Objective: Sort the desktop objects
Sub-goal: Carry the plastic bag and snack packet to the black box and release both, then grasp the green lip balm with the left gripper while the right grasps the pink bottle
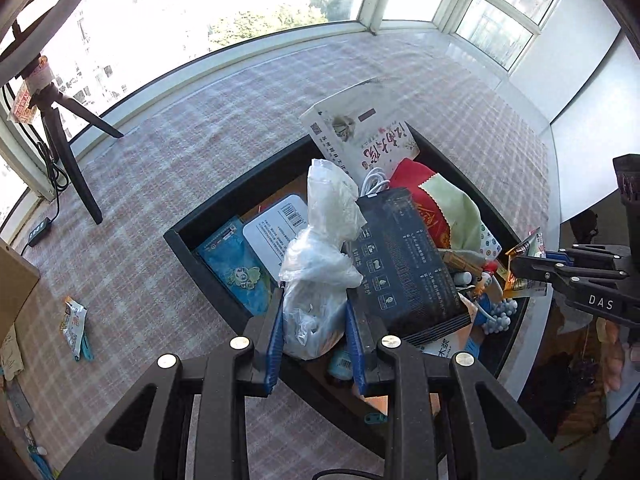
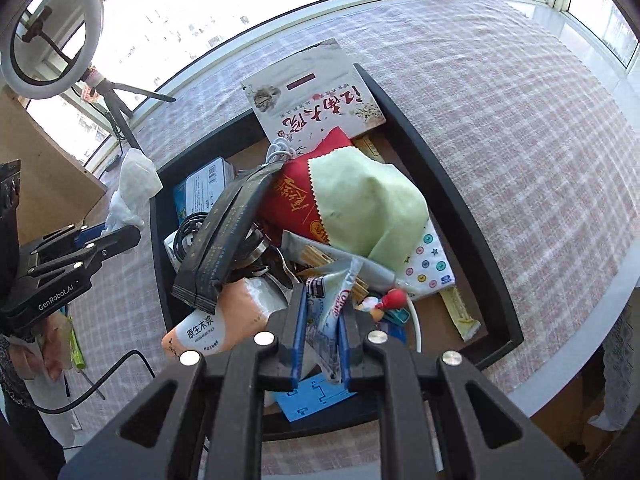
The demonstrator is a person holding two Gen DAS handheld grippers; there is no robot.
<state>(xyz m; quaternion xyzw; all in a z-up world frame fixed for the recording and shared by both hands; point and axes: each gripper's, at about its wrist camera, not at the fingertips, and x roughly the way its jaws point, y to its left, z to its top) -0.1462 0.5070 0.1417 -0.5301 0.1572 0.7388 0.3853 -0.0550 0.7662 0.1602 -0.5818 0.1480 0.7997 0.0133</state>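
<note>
Left jaws: the left gripper [image 1: 314, 312] is clamped on a crumpled clear plastic bag [image 1: 320, 264], which stands up between its blue pads.
Right jaws: the right gripper [image 2: 322, 340] is pinched nearly together on a silvery snack wrapper [image 2: 334, 312].
Beyond both jaws: a black rectangular tray [image 1: 192, 248] piled with packets on the checked worktop [image 1: 160, 152].
</note>
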